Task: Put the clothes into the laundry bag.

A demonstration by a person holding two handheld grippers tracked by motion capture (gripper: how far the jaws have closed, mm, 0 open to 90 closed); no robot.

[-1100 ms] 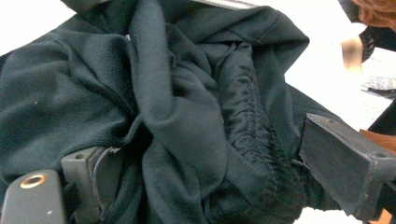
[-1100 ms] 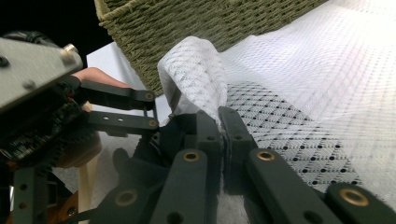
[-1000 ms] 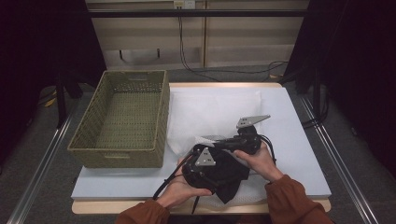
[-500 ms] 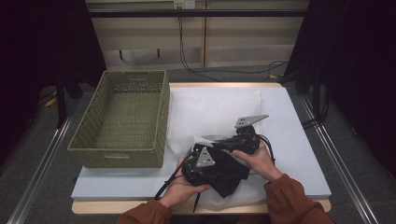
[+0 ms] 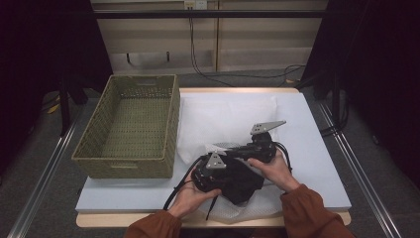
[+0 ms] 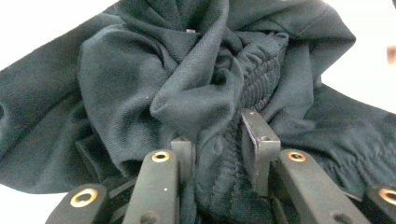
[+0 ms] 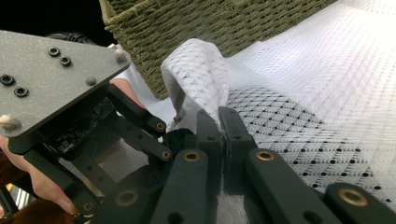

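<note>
basket (image 5: pixel 130 126) left | mesh sheet (image 5: pixel 233 119) right | garment (image 5: pixel 240 181) on sheet, front

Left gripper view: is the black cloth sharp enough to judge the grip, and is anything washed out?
Left gripper view: black cloth sharp, weave readable between the jaws; surface behind it blown out white at the corners. High view: dim, cloth merges with the grippers.
</note>
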